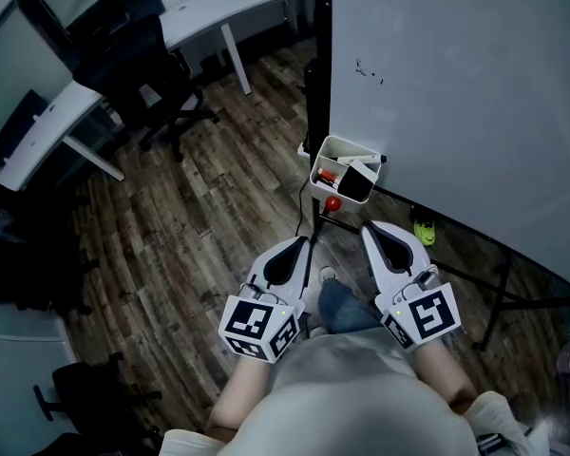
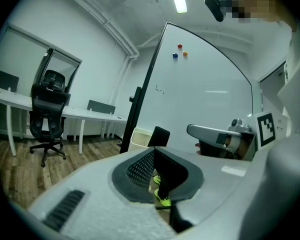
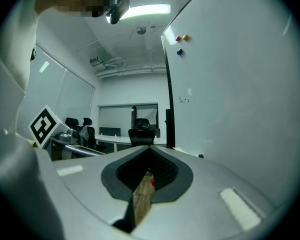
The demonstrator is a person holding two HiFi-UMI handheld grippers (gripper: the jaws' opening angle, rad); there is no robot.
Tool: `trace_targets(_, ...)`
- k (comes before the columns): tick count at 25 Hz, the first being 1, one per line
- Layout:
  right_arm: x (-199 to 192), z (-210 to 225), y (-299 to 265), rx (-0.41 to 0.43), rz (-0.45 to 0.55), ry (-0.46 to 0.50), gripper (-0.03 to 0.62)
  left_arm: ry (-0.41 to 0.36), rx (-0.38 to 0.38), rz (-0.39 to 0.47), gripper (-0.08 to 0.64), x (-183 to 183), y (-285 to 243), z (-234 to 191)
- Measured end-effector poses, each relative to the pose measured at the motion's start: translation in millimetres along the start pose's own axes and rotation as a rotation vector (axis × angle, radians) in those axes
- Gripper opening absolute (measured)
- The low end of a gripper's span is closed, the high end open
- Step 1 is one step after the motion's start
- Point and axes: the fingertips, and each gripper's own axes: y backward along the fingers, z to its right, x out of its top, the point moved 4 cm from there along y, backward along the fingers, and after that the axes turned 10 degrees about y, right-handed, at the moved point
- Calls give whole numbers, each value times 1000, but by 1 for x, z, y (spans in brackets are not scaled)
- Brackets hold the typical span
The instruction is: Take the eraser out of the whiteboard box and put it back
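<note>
The fingers of the left gripper [image 1: 297, 246] and of the right gripper [image 1: 371, 228] are pressed together, level above the wooden floor [image 1: 218, 217]. Just ahead, the black eraser [image 1: 357, 184] stands in the whiteboard box [image 1: 317, 167] at the whiteboard [image 1: 456, 84] edge.

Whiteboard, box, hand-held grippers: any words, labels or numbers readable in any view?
Whiteboard: small dark marks near its left edge, too small to read.
Box: no label shows.
Marker cubes: black square patterns only, no letters or numbers.
No readable text anywhere.
</note>
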Motion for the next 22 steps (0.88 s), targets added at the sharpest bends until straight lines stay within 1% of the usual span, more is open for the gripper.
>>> trace_targets(5, -6, 15, -11, -27, -19, 10, 6, -7, -22, -18, 5, 4, -18, -7)
trace_targets(11, -15, 29, -25, -37, -56, 28, 92, -11, -47, -36, 5, 10, -38, -14)
trace_targets(22, -27, 52, -44, -59, -120, 26, 194, -15, -86, -58, 5, 17, -70, -24)
